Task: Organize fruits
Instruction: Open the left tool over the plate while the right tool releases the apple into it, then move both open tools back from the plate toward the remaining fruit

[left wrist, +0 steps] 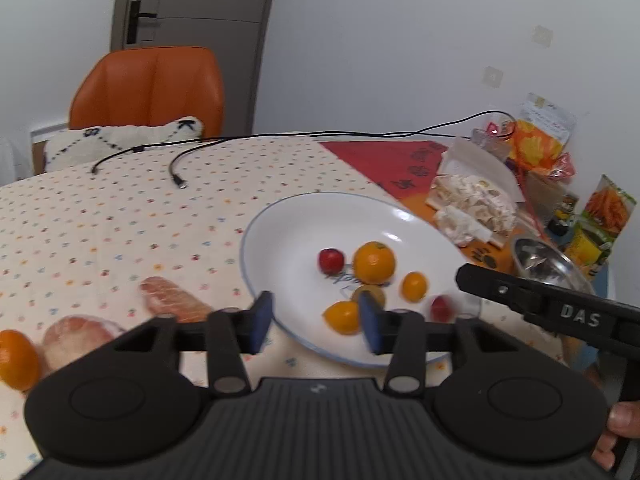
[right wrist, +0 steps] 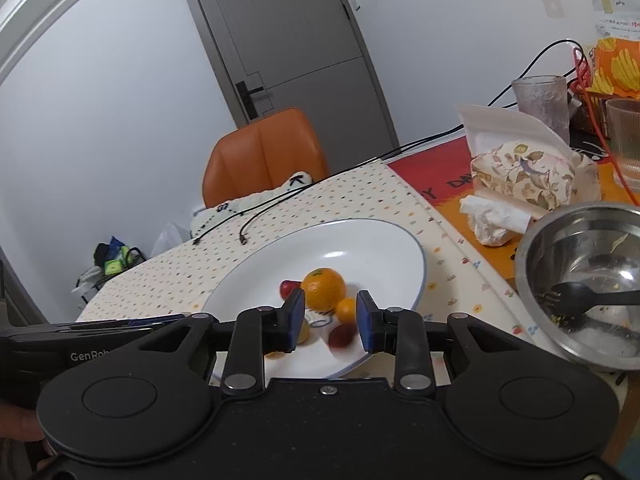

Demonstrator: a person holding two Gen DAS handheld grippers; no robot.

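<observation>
Left tool (left wrist: 316,322): held with its blue pads wide apart and nothing between them, above the near rim of the white plate (left wrist: 280,232).
Right tool (right wrist: 328,320): held moderately wide and empty, low over the near part of the plate (right wrist: 380,240); a dark red fruit (right wrist: 341,335) is seen blurred below the gap, not gripped.
Fruit gathered: a large orange (left wrist: 374,262), a small orange citrus (left wrist: 414,286), a yellow-orange citrus (left wrist: 343,317), a greenish-brown fruit (left wrist: 370,294) partly hidden by the left tool's pad, and two small red fruits (left wrist: 331,261) are seen on the plate, which sits toward the right side of the worktop (left wrist: 120,220).
Fruit outstanding: one orange (left wrist: 17,358) is left on the bare cloth at the near left edge of the worktop, well apart from the plate.
Stage: judged nearly complete, with the stray orange the likely next target.
Handling: the orange is judged firm, light and round, apt to roll and slip; it is best taken across its widest middle, with the pads squarely on opposite sides and moderate pressure.
Risk: fruit already on the plate may be knocked when another is set down.
</observation>
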